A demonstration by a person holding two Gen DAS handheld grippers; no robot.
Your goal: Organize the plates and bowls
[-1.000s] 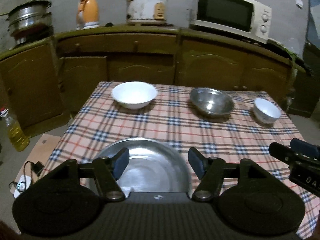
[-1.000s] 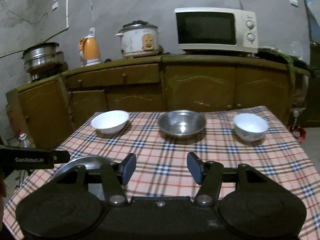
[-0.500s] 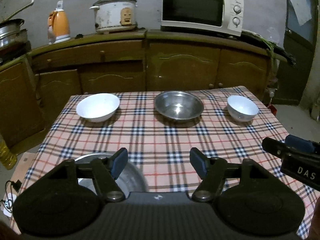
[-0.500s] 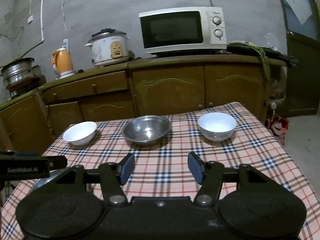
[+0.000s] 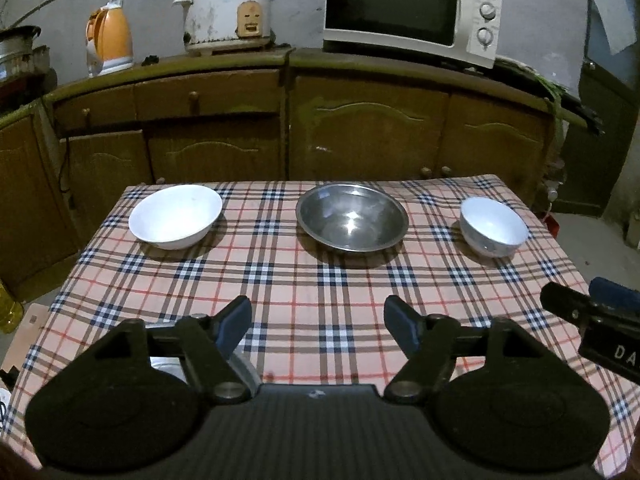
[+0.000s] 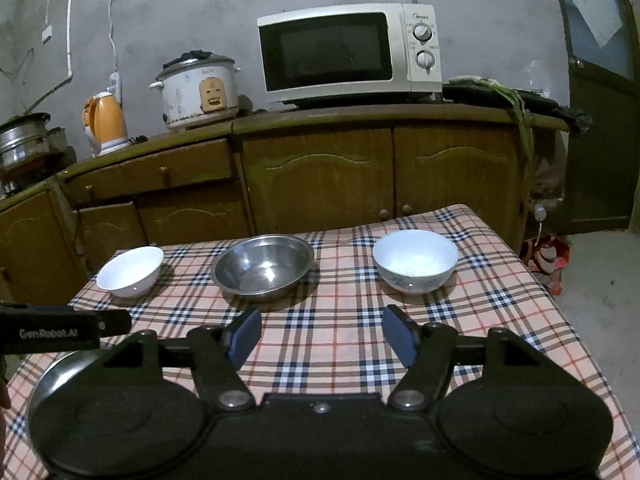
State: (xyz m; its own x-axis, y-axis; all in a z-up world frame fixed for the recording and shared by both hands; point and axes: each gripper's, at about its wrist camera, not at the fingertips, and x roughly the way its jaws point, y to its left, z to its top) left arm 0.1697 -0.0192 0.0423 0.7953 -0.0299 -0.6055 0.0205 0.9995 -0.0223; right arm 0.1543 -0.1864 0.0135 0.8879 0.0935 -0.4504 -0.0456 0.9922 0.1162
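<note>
Bowls sat in a row along the far side of the plaid-clothed worktop (image 5: 320, 320): a wide white ceramic bowl (image 5: 175, 216) on the left, a round stainless steel bowl (image 5: 352, 217) in the middle and a smaller, deeper white bowl (image 5: 493, 226) on the right, all well apart. Over the last second the left gripper (image 5: 318, 326) had swung away from the large shallow steel basin (image 6: 68, 368) at the near left corner, which a second earlier filled its view and now showed only as a sliver under its left finger; it now pointed at the middle steel bowl. The right gripper (image 6: 322, 334) had turned likewise toward the gap between the steel bowl and the small white bowl. Both pairs of jaws stood wide apart, holding nothing. That suggested nothing had yet been gathered and a first pick from the far row was being lined up. Behind stood wooden cabinets (image 6: 320, 176) carrying a white microwave (image 6: 348, 54), a rice cooker (image 6: 198, 92) and an orange kettle (image 6: 105, 122); nothing lay between the grippers and the bowls.
</note>
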